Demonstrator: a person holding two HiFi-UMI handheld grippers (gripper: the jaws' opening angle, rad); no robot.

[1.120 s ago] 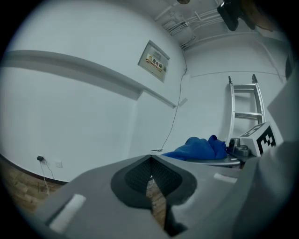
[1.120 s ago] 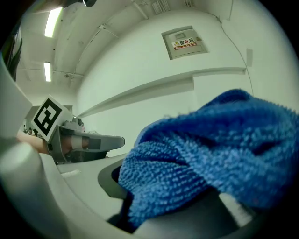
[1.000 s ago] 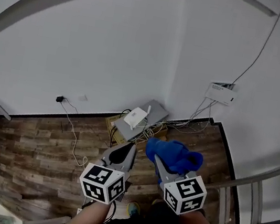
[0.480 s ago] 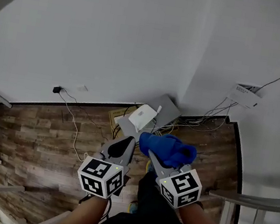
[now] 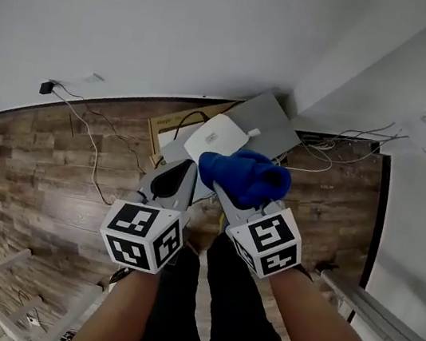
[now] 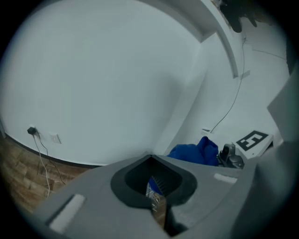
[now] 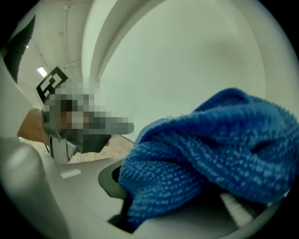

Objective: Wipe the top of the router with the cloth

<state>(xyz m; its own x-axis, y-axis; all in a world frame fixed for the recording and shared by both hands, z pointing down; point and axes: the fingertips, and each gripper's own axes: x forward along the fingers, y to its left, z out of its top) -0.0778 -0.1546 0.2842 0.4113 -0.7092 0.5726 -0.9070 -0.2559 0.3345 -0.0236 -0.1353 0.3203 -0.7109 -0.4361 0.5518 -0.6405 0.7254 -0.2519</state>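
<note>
- The right hand-held gripper (image 5: 226, 195) is clamped on a blue cloth (image 5: 243, 175). In the right gripper view the bunched terry fabric fills the gap between the jaws and spills out over their tips.
- The left hand-held gripper (image 5: 184, 169) has its jaws closed together. The left gripper view shows only the dark hollow behind the tips, with nothing held.
- The two hand-held grippers are side by side in the head view, each with its marker cube toward the person, and both point toward the room corner.
- The router (image 5: 216, 139) is a flat white box with rounded corners. It lies on a grey slab (image 5: 271, 121) that sits on the wood floor (image 5: 51, 171) in the corner where the two white walls (image 5: 181, 23) meet.
- In the head view the cloth overlaps the router's near right edge. Whether it touches the router's top cannot be told from any view.
- The left hand-held gripper's tips are just beside the router's near left edge.
- A brown cardboard piece (image 5: 165, 128) shows at the slab's left, partly under it.
- Thin cables (image 5: 326, 148) run from the corner along the right wall toward a small white box (image 5: 423, 132) mounted on that wall.
- A black plug (image 5: 46, 87) sits low on the left wall, with a cord (image 5: 90, 157) trailing across the floor.
</note>
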